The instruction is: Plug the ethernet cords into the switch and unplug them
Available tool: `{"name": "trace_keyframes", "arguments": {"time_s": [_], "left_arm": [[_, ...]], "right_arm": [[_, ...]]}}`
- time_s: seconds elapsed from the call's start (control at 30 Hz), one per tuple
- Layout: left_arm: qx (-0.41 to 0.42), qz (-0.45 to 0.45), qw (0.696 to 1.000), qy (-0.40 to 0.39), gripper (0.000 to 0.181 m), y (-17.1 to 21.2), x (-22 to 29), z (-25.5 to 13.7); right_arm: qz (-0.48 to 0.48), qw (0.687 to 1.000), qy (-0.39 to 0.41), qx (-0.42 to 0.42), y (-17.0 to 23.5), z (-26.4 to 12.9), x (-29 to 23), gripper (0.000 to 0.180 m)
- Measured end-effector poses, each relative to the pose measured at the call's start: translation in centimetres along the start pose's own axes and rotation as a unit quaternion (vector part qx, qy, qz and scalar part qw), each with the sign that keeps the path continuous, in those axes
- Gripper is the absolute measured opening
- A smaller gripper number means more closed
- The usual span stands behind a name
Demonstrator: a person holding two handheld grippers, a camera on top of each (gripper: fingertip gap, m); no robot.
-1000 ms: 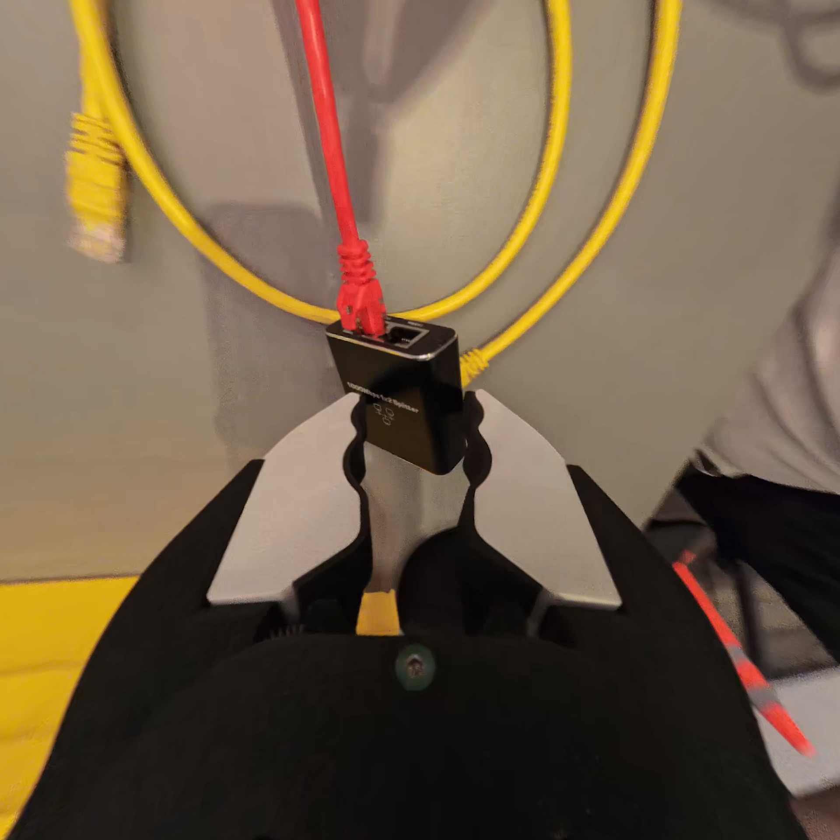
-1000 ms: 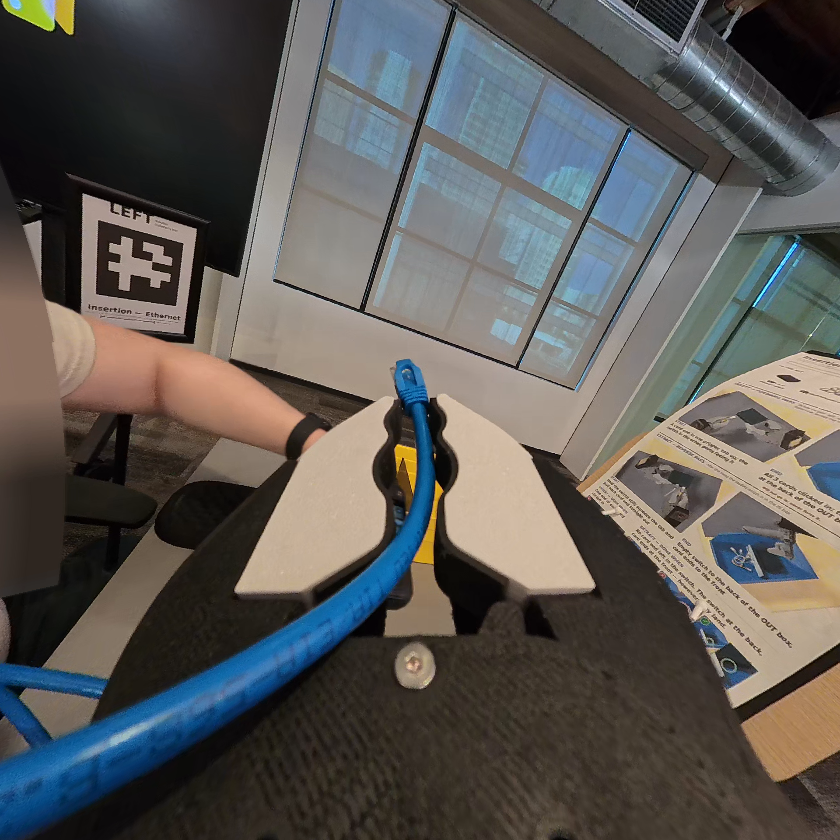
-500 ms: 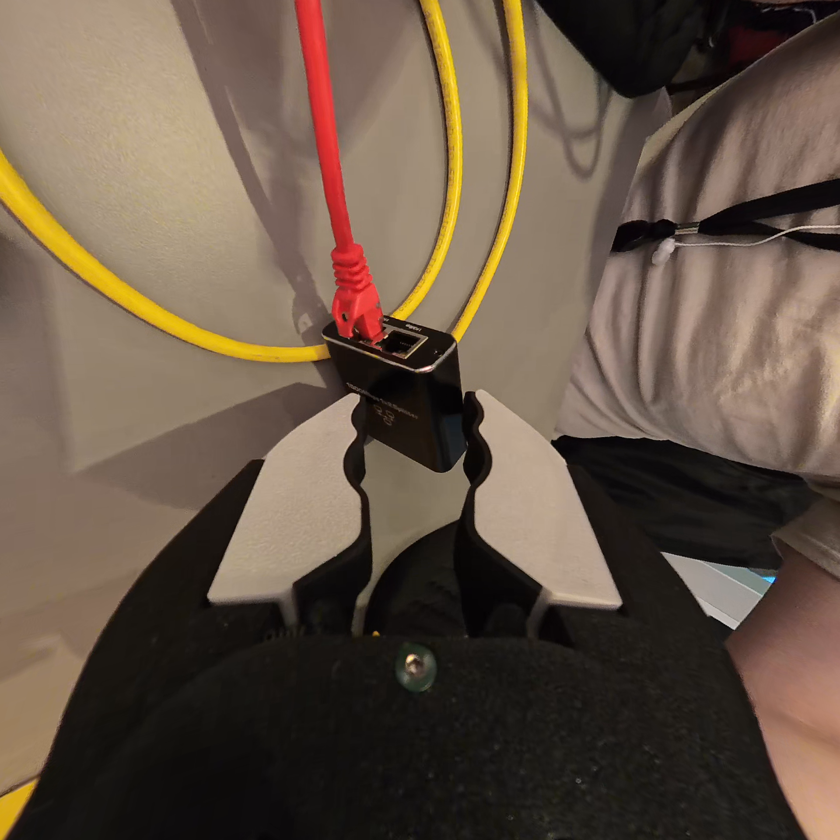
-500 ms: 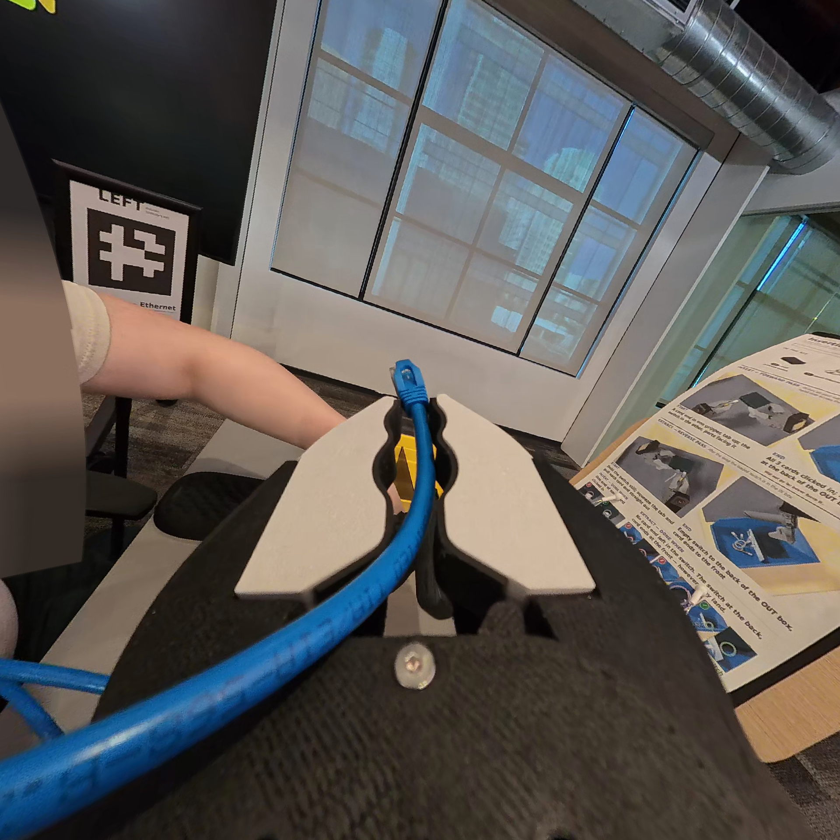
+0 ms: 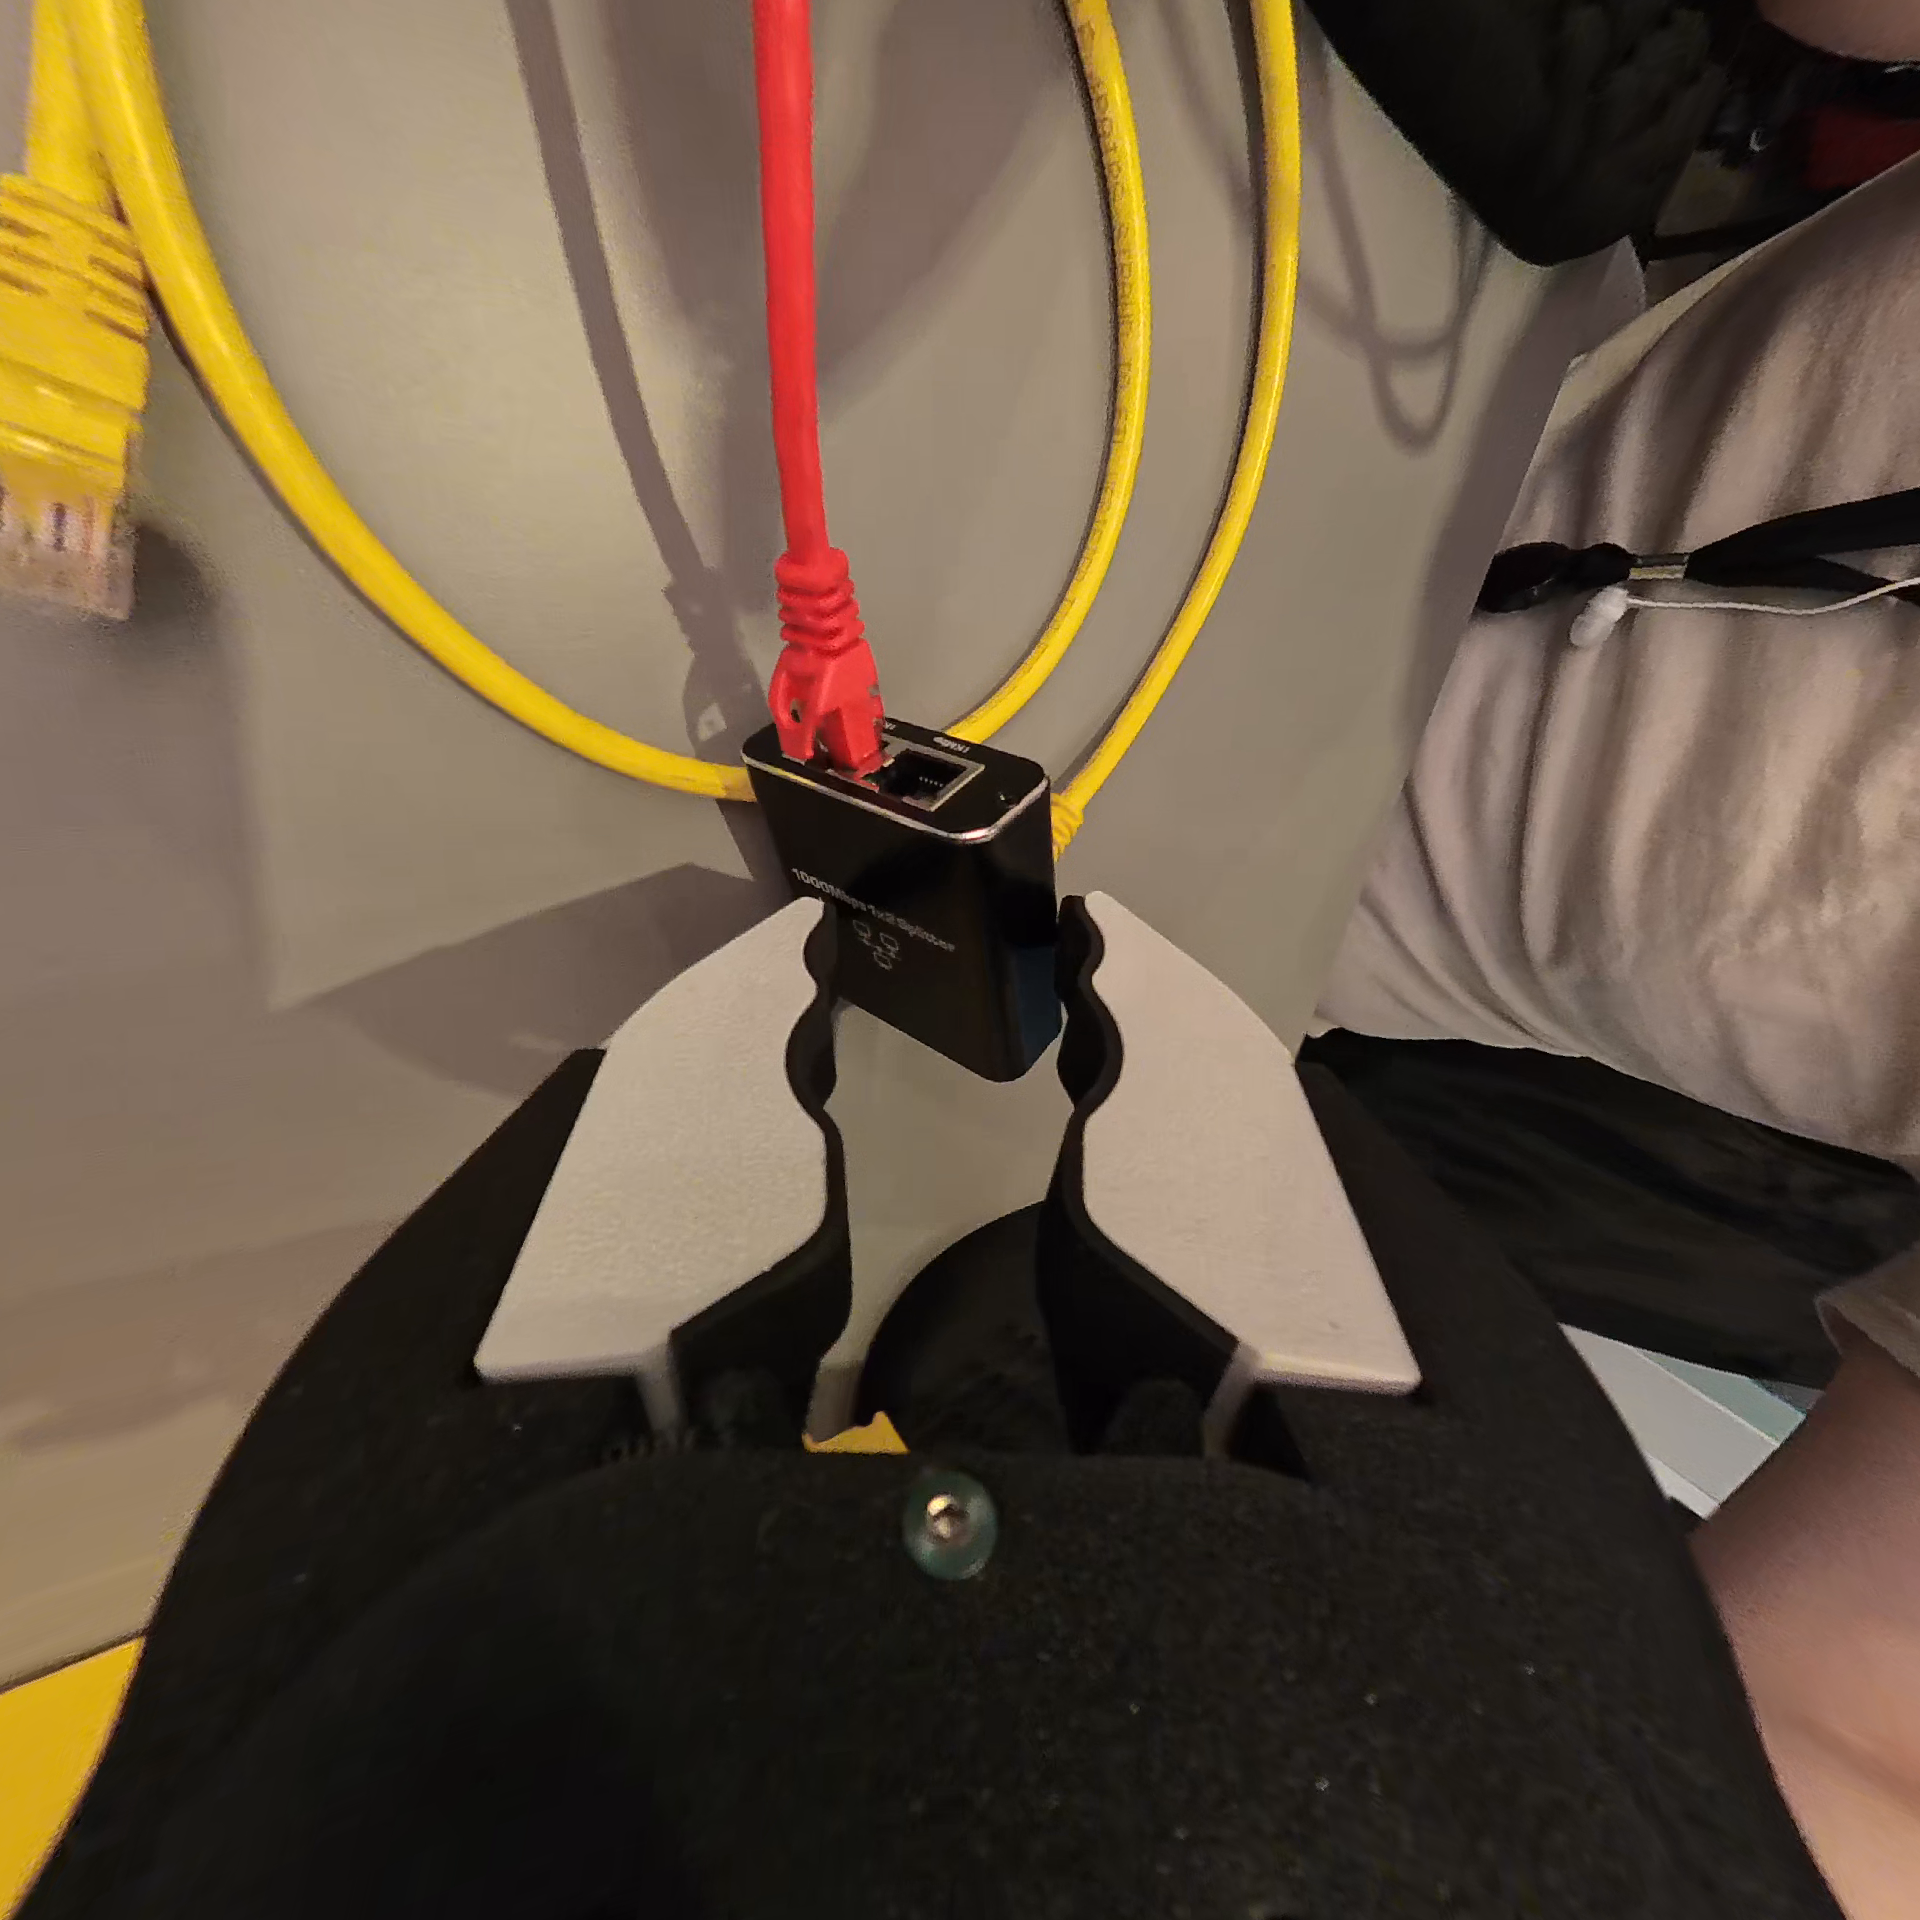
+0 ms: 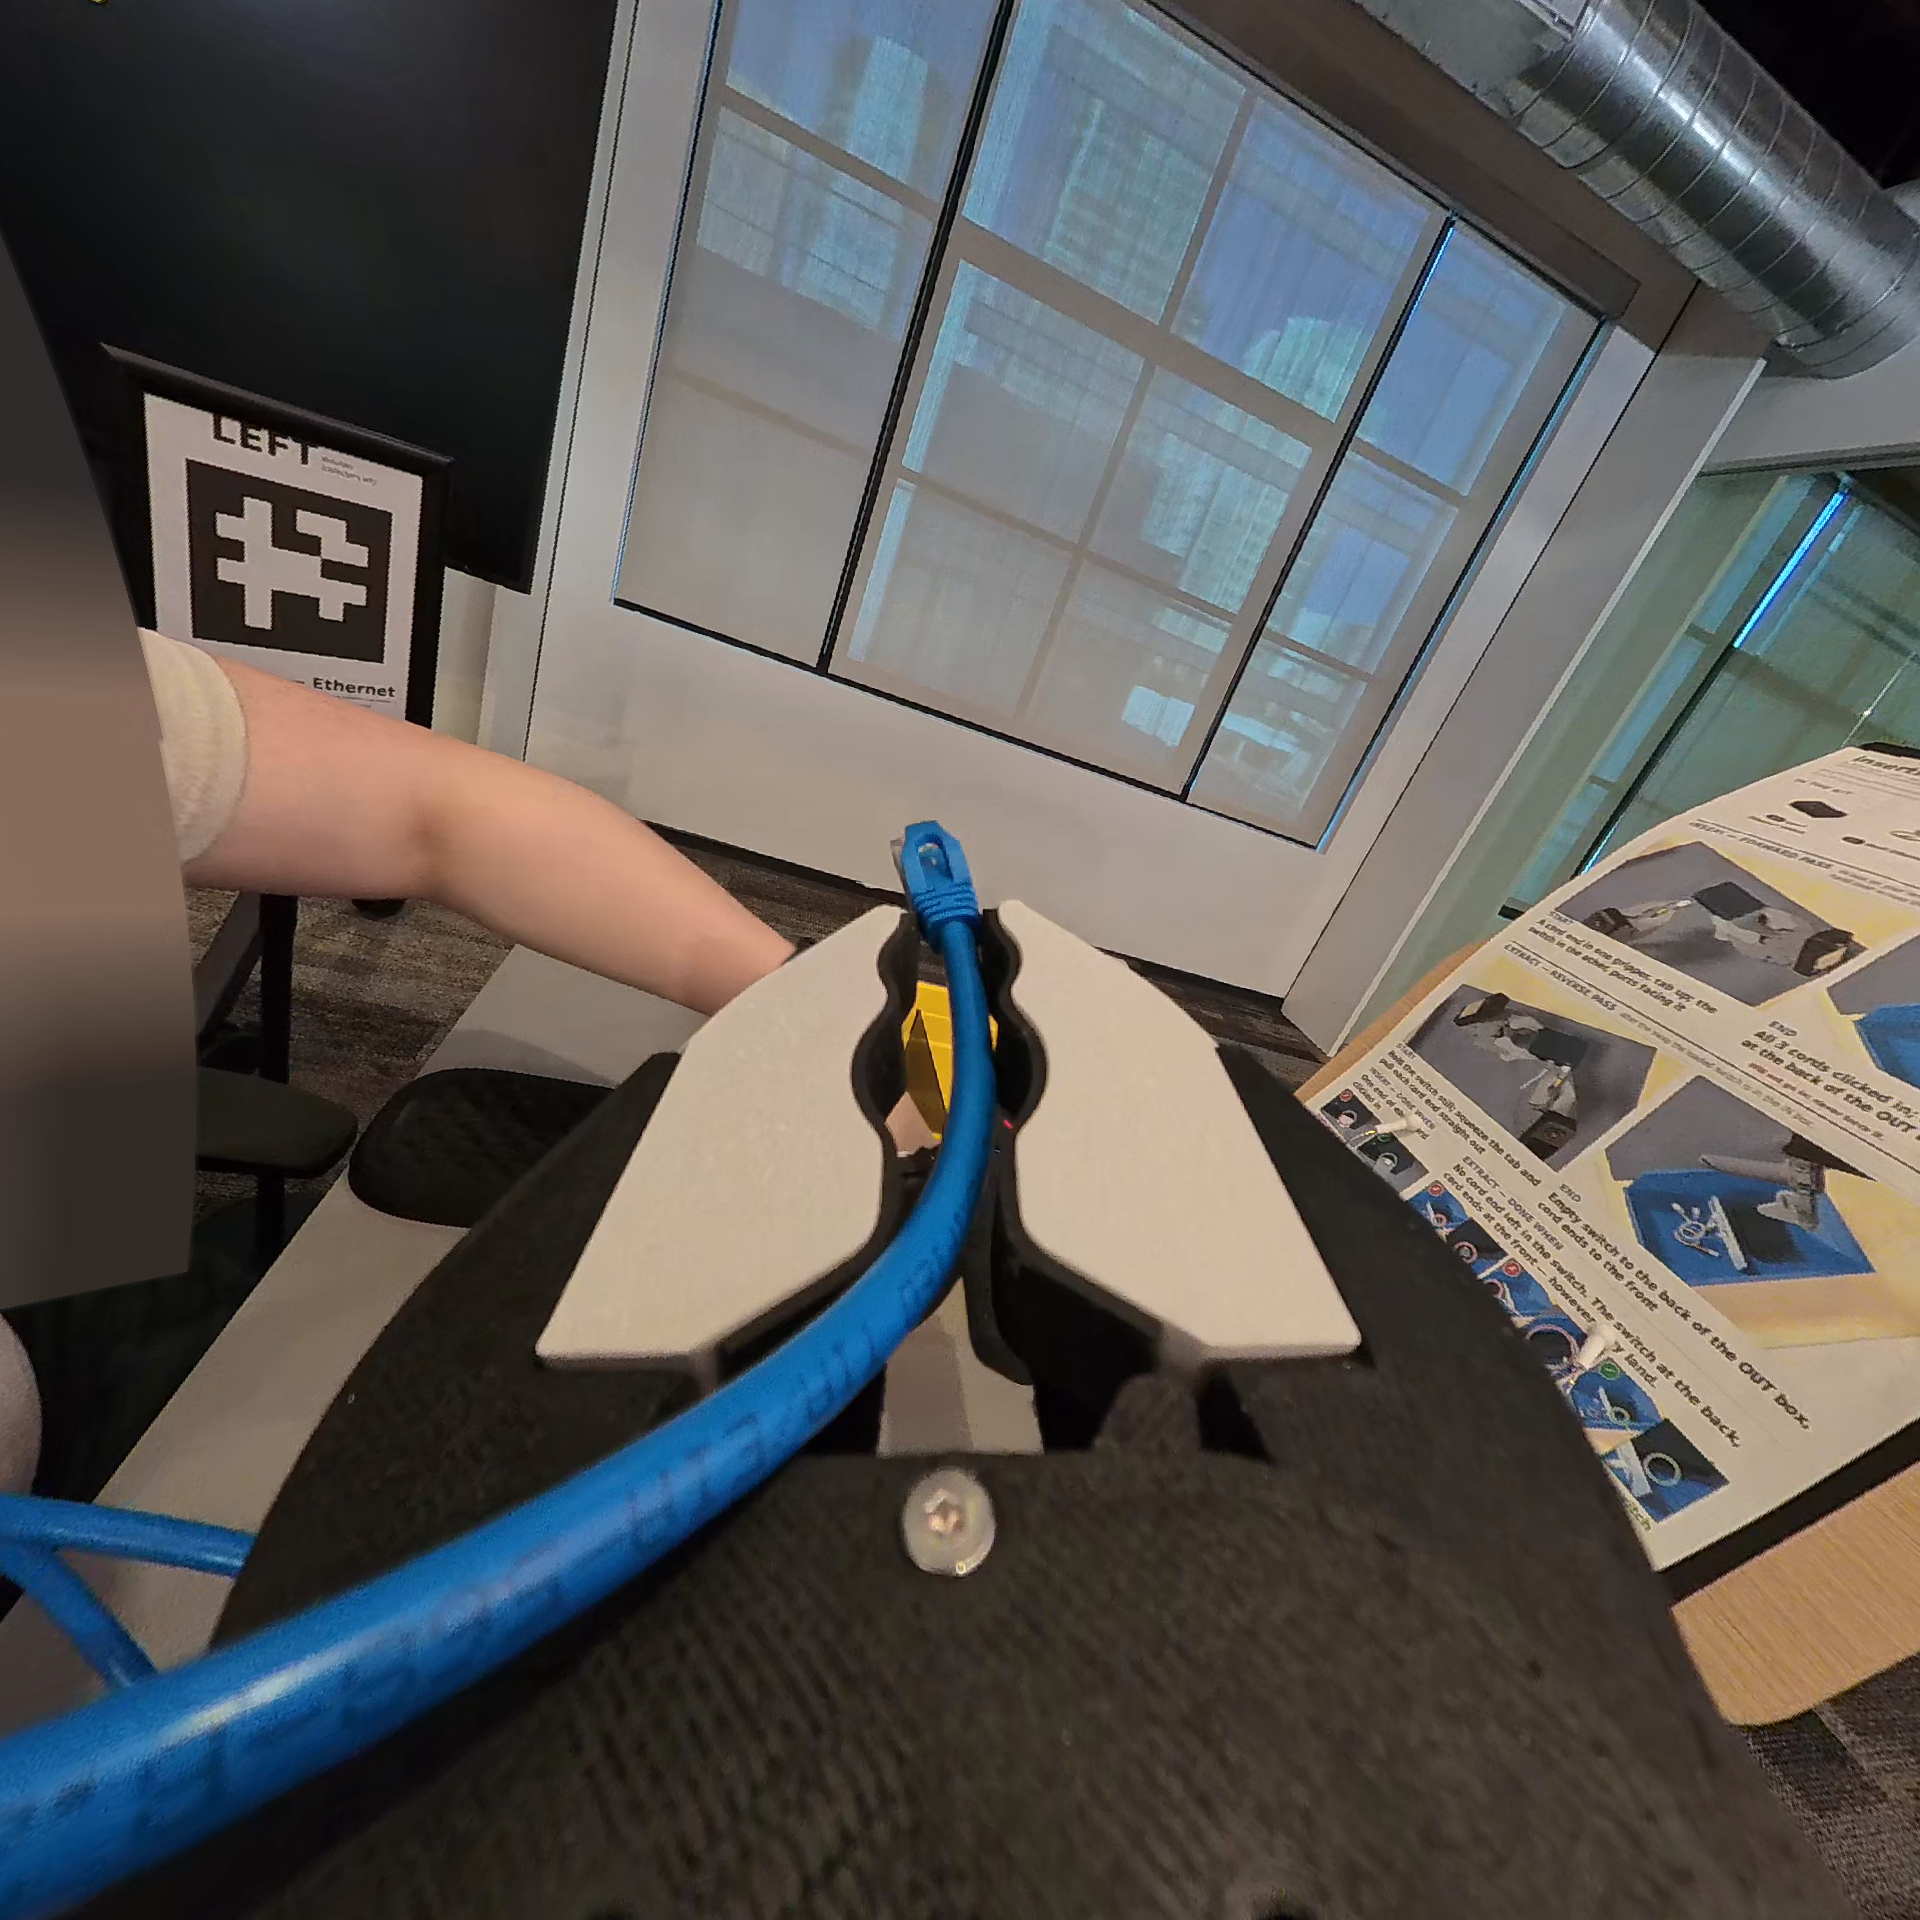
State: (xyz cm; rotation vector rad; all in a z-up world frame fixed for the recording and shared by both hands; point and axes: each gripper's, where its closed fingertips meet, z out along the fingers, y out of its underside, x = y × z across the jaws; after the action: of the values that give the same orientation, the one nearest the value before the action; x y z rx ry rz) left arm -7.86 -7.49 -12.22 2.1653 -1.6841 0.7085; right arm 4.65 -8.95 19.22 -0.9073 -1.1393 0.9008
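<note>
In the left wrist view my left gripper [image 5: 935,925] is shut on a small black switch [image 5: 914,894], held above a grey surface. A red ethernet cord [image 5: 795,343] is plugged into its left port by its red plug [image 5: 826,675]; the right port [image 5: 928,777] is empty. A yellow cord [image 5: 1195,582] runs in behind the switch, and its loose yellow plug [image 5: 62,405] lies at the far left. In the right wrist view my right gripper [image 6: 948,920] is shut on a blue ethernet cord [image 6: 810,1361], just behind its blue plug [image 6: 935,868], which points up and away.
The grey table surface [image 5: 364,520] lies under the cords. A person's torso in a light shirt [image 5: 1662,748] is at the right. A person's forearm [image 6: 468,842], a framed marker sign [image 6: 286,561], a window and an instruction sheet [image 6: 1662,1122] show in the right wrist view. The left gripper's tips are roughly 35 centimetres from the right gripper's.
The left gripper with the switch has swung over the table: the yellow plug left view, then came back at the left. The right gripper has stayed shut on the blue cord, shifting slightly.
</note>
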Motion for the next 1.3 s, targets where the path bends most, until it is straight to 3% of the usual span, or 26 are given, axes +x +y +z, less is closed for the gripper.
{"name": "trace_keyframes", "arguments": {"time_s": [0.37,0.77,1.0,1.3], "left_arm": [[0.002,0.02,1.0,0.011,0.032,0.3,-0.1,-0.7],[-0.03,0.033,0.996,-0.079,0.029,0.4,-1.9,-2.0],[-0.052,0.044,0.997,-0.041,0.029,0.7,-2.6,-2.4],[-0.056,0.051,0.993,-0.094,0.031,-0.3,-3.8,-2.8]], "right_arm": [[0.001,1.0,0.008,0.003,0.0,-0.5,0.4,0.013],[0.001,1.0,0.009,0.003,0.0,-0.7,0.4,0.013],[0.002,1.0,0.01,0.002,0.1,-0.8,0.5,0.013],[0.007,1.0,0.014,0.0,0.3,-0.9,0.9,0.013]]}}
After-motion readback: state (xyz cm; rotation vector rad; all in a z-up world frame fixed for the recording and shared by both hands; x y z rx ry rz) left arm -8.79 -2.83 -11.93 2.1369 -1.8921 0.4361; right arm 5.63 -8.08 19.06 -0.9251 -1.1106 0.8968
